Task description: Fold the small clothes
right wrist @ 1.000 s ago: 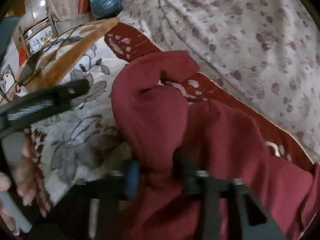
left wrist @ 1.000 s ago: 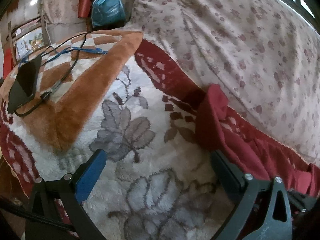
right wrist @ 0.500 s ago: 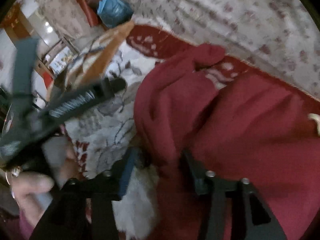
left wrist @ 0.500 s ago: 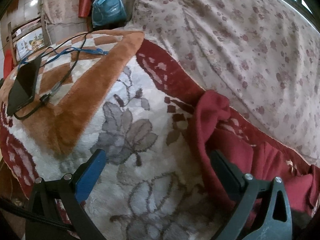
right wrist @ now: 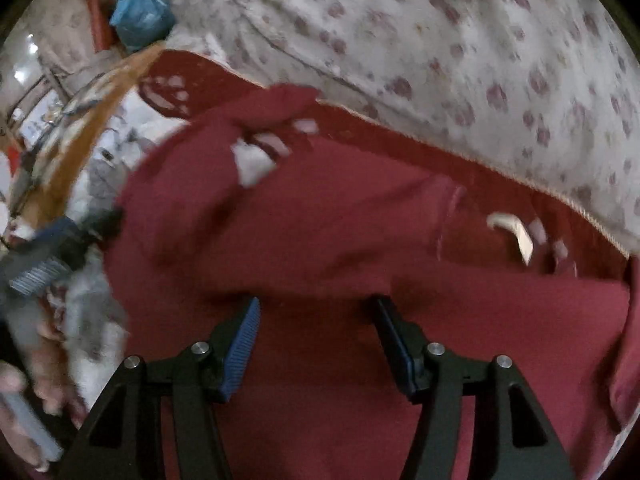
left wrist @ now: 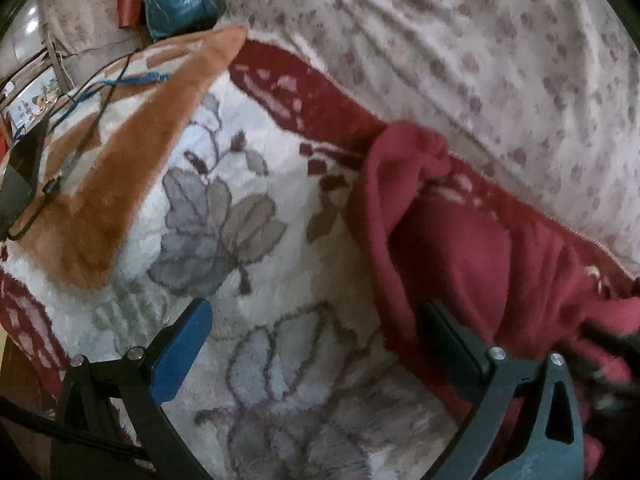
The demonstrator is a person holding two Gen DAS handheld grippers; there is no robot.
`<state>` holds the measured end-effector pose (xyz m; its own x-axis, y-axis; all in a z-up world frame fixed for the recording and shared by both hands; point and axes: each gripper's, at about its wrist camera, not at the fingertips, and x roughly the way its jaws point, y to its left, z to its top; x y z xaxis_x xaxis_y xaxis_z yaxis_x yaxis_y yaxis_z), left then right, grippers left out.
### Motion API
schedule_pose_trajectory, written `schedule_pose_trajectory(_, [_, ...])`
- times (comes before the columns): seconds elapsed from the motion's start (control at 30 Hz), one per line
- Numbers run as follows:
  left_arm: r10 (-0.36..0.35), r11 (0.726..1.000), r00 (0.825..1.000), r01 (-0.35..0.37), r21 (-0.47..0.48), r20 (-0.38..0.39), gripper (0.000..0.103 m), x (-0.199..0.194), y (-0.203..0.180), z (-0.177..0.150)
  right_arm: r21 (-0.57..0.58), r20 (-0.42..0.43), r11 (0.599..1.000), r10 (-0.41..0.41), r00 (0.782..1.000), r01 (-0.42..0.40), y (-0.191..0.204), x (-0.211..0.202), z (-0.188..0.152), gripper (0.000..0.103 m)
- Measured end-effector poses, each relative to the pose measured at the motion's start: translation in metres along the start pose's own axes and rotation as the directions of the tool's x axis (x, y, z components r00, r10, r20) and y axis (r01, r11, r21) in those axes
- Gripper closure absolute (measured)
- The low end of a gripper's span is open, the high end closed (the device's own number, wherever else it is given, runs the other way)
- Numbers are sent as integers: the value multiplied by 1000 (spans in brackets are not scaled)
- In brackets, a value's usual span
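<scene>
Right tool [right wrist: 316, 324] just opened, released red garment [right wrist: 320, 240] | garment lengthwise along bedspread edge | left tool [left wrist: 316, 336] wide open, empty

Left of the red garment [left wrist: 460, 240], the plush flowered blanket [left wrist: 248, 248] lies bare and open to a gripper. Farther left of the garment, a dark phone [left wrist: 18, 176] and its cables [left wrist: 80, 120] clutter the orange patch. Behind the garment rises a floral-sheeted mound [left wrist: 480, 52].

blur: person's hand [right wrist: 28, 392] | cut off: phone [left wrist: 18, 176] | red garment [right wrist: 320, 240] edges smeared
</scene>
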<state>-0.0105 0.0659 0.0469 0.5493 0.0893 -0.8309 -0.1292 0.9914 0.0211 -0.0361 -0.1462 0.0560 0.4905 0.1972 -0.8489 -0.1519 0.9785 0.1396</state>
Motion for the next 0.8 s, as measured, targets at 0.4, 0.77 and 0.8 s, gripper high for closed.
schedule_pose_trajectory(0.4, [-41, 996, 997, 34, -86, -70, 0, 11, 18, -1, 30, 17, 984, 173, 985, -174, 45, 48, 132, 27])
schedule_pose_trajectory(0.77, [-31, 993, 995, 20, -116, -92, 0, 24, 26, 8, 60, -181, 982, 186, 966, -178, 88, 176, 199, 35])
schedule_pose_trajectory(0.8, [-26, 993, 995, 16, -114, -92, 0, 24, 27, 8, 59, -199, 984, 175, 964, -167, 88, 183, 198, 58])
